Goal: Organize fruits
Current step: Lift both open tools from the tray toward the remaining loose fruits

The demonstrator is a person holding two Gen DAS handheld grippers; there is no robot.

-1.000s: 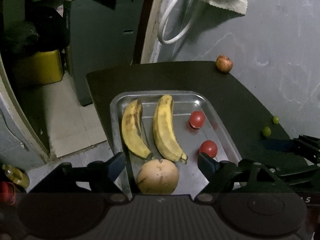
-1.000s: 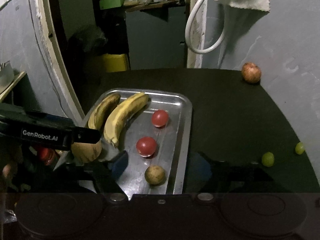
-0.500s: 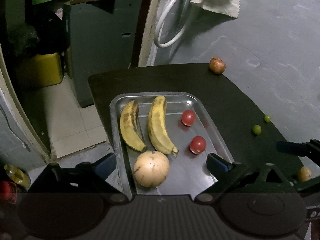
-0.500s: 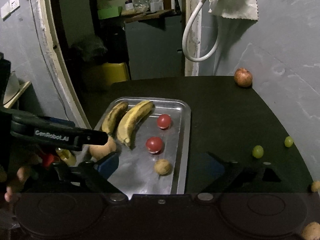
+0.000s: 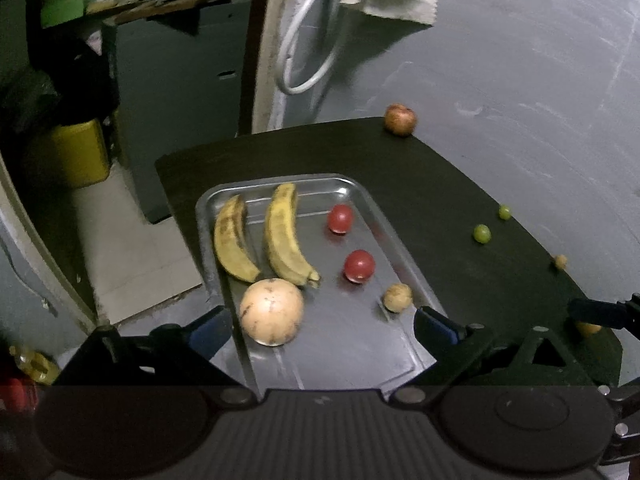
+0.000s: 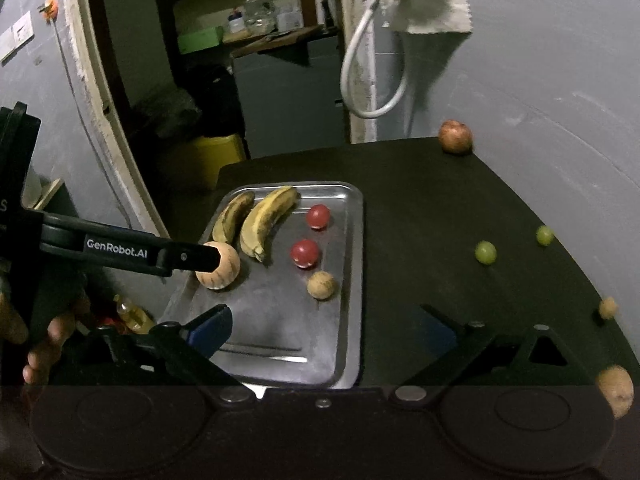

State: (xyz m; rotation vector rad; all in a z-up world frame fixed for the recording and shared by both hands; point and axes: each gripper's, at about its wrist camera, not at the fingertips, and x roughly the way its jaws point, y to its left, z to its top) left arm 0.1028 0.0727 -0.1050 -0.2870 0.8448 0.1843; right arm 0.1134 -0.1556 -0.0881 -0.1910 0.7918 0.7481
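Note:
A steel tray [image 5: 400,240] on the dark table holds two bananas [image 5: 284,236], two red tomatoes [image 5: 359,266], a round tan fruit [image 5: 272,312] and a small brown fruit [image 5: 397,297]. My left gripper [image 5: 324,328] hangs open above the tray's near end, with nothing between its fingers. My right gripper [image 6: 324,328] hovers over the tray's [image 6: 358,280] near right corner; its jaws are opening and hold nothing. Loose on the table lie a reddish apple [image 6: 455,137], two green grapes [image 6: 485,252] and two small brown fruits [image 6: 608,307].
The left gripper's finger [image 6: 132,252] and a hand [image 6: 40,340] cross the left of the right wrist view. A grey wall borders the table on the right. Beyond the table's left edge are floor, a yellow can [image 5: 68,152], a grey cabinet [image 5: 180,112] and a bottle [image 6: 132,314].
Both grippers have drawn back and up from the tray and their jaws have widened. The round tan fruit and the small brown fruit now lie free on the tray.

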